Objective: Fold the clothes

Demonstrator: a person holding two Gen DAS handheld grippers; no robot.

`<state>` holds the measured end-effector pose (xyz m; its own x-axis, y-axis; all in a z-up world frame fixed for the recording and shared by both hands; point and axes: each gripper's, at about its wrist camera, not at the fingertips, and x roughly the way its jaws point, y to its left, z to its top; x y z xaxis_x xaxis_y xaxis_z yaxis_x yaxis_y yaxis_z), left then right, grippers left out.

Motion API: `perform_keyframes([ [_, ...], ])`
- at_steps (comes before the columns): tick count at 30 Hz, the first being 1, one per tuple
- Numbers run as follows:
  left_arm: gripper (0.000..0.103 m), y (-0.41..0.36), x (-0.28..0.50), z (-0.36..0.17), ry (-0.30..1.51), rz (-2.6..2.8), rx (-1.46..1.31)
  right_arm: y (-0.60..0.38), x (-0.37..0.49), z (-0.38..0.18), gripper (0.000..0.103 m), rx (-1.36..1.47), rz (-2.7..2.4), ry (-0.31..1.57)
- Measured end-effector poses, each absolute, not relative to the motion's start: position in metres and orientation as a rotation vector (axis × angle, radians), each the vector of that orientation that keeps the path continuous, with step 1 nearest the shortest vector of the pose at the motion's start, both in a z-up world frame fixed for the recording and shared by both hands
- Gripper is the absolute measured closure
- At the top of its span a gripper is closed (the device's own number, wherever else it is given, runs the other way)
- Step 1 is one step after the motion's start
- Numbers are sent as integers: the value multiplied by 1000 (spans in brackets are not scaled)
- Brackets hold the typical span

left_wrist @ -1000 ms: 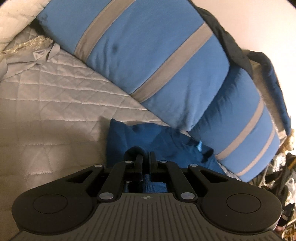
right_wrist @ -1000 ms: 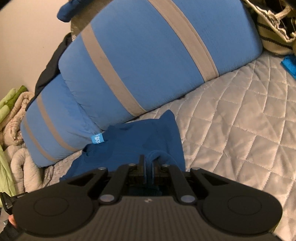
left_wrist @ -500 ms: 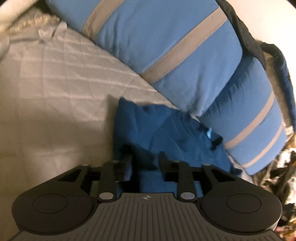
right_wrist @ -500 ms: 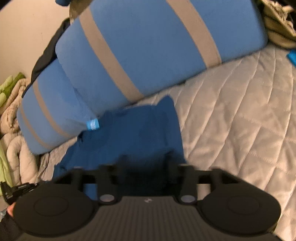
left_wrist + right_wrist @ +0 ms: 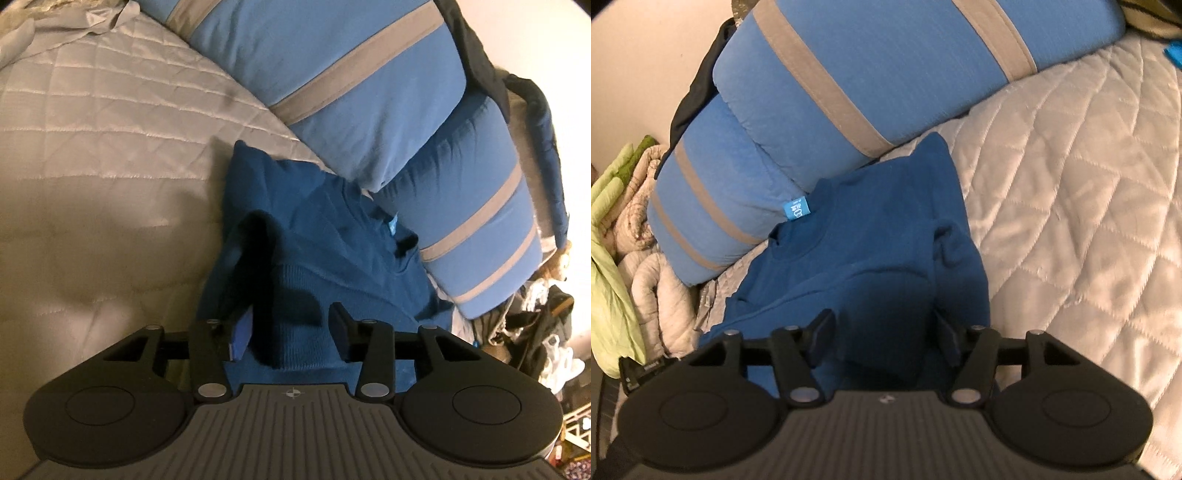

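Both grippers, left (image 5: 291,332) and right (image 5: 882,332), have let go, jaws spread, over the dark-blue knit garment (image 5: 314,236), which lies part-folded, rumpled against striped pillows (image 5: 886,74) at the quilted bed's (image 5: 1071,184) edge; tidying remains.

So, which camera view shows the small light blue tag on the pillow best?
The right wrist view: there the light blue tag sits in plain sight at the corner of the striped pillow, above the dark blue garment, and its white print is visible. In the left wrist view only a sliver of it shows, print unreadable.
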<state>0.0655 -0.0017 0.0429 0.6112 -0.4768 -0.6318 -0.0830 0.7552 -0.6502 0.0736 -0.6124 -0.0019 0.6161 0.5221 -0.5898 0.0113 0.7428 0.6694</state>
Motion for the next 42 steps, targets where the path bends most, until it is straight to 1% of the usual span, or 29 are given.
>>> perform_keyframes([
  [1,68,-2,66,43,903,-253,-700,-612,73,-2,49,688,320,869],
  [2,79,-3,66,43,906,-257,-704,-611,73,-2,52,686,318,870],
  [3,88,-5,66,43,909,-261,-709,-610,74,-2,56,681,315,874],
  [4,91,-6,65,47,898,-263,-706,-609,75,-2,60,676,313,878],
  [5,97,-7,65,51,886,-266,-704,-607,75,0,69,669,315,879],
  [6,98,-8,65,55,873,-269,-701,-606,76,4,76,656,317,874],
  [8,98,-9,65,68,832,-277,-687,-604,77,12,83,634,323,859],
  [11,98,-10,71,91,777,-284,-660,-605,78,32,87,628,343,801],
  [16,98,-14,89,119,702,-261,-638,-607,91,60,89,643,348,716],
  [24,98,-16,125,132,645,-214,-655,-608,125,69,89,669,315,678],
  [32,98,-14,162,114,661,-153,-686,-605,160,54,89,694,280,684],
  [42,98,-7,199,77,697,-82,-758,-597,209,25,89,735,221,724],
])
